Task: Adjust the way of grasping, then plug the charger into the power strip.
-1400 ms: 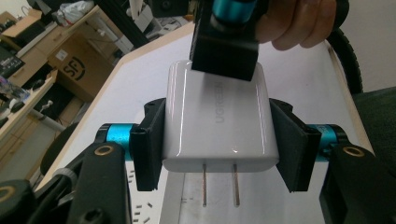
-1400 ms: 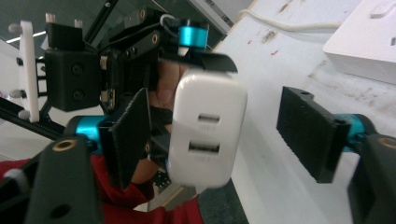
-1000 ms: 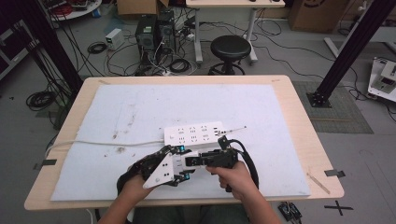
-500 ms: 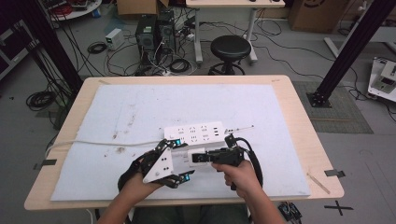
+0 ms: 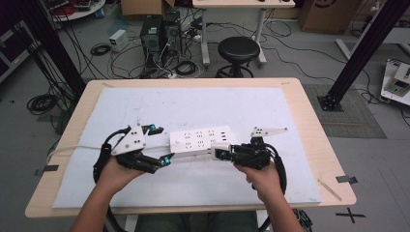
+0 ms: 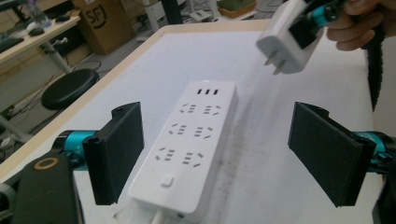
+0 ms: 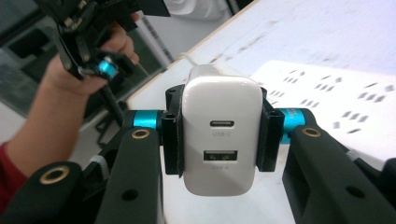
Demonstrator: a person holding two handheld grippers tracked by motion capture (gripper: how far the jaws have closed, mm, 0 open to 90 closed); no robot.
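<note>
A white power strip [image 5: 200,140] lies flat in the middle of the white mat. My left gripper [image 5: 161,143] hovers at the strip's left end; its jaws have just been opening and stand wide with nothing gripped. In the left gripper view the power strip [image 6: 187,149] lies ahead, between the black pads [image 6: 119,154]. My right gripper [image 5: 226,153] is shut on a white USB charger [image 5: 218,152] just off the strip's near right corner. The charger [image 7: 219,154] faces the right gripper view with its two ports. Its two prongs [image 6: 273,65] point down, above the mat.
The strip's white cable [image 5: 77,147] runs left off the wooden table [image 5: 309,121]. The mat [image 5: 193,104] covers most of the tabletop. A black stool [image 5: 238,48] and floor cables lie beyond the far edge. My left gripper [image 7: 88,42] shows far off in the right gripper view.
The two grippers were together at the strip's near side. The left one has opened and drawn away to the left, and the right one has shifted right with the charger.
</note>
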